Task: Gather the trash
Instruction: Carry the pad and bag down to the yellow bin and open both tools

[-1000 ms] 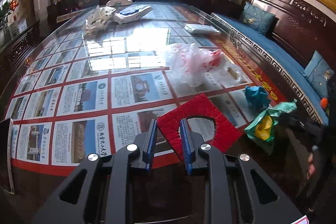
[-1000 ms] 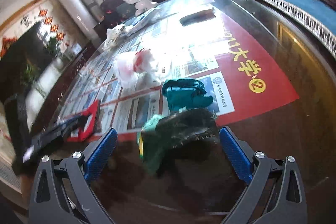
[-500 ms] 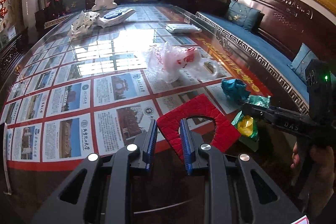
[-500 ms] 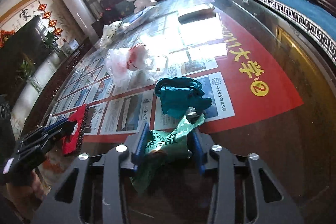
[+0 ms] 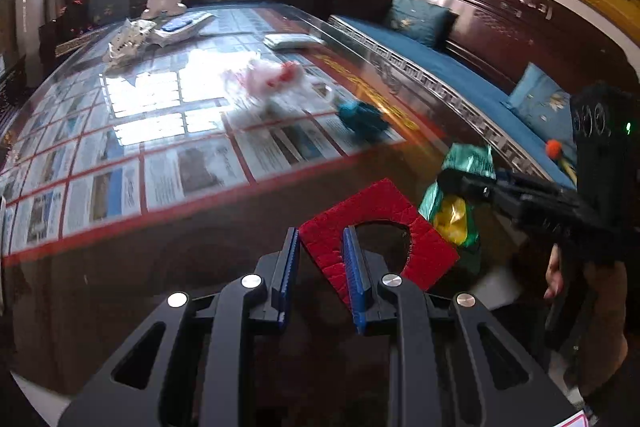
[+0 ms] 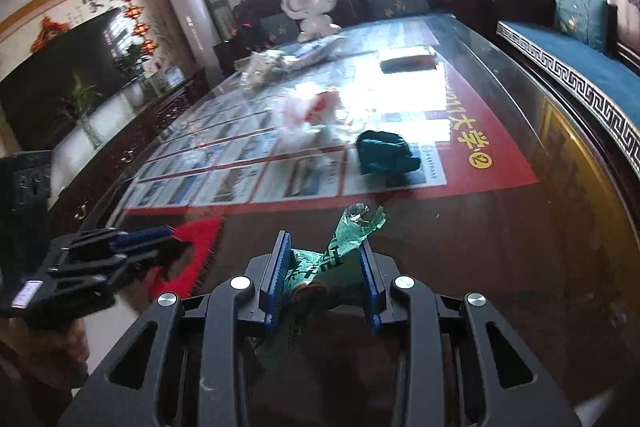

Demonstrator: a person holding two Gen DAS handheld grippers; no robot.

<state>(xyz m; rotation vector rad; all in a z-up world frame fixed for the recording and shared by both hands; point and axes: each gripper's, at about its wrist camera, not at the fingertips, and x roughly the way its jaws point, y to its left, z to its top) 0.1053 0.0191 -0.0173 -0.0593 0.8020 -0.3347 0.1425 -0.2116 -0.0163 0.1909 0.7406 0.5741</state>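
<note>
The right gripper [image 6: 324, 279] had its jaws clamped on the green wrapper [image 6: 340, 251] above the bench [image 6: 520, 247], while the left gripper [image 5: 320, 267] pinched the red card [image 5: 380, 231].

The table [image 6: 500, 247] ahead of both grippers is dark wood under shiny glass. The red pad [image 5: 380, 223] in the left gripper [image 5: 320, 247] looks rough and matt. The green wrapper [image 6: 344, 247] in the right gripper [image 6: 324, 259] is thin, crinkly, shiny plastic. Gripper fingers [image 5: 288, 267] are ribbed blue rubber on smooth black plastic.
</note>
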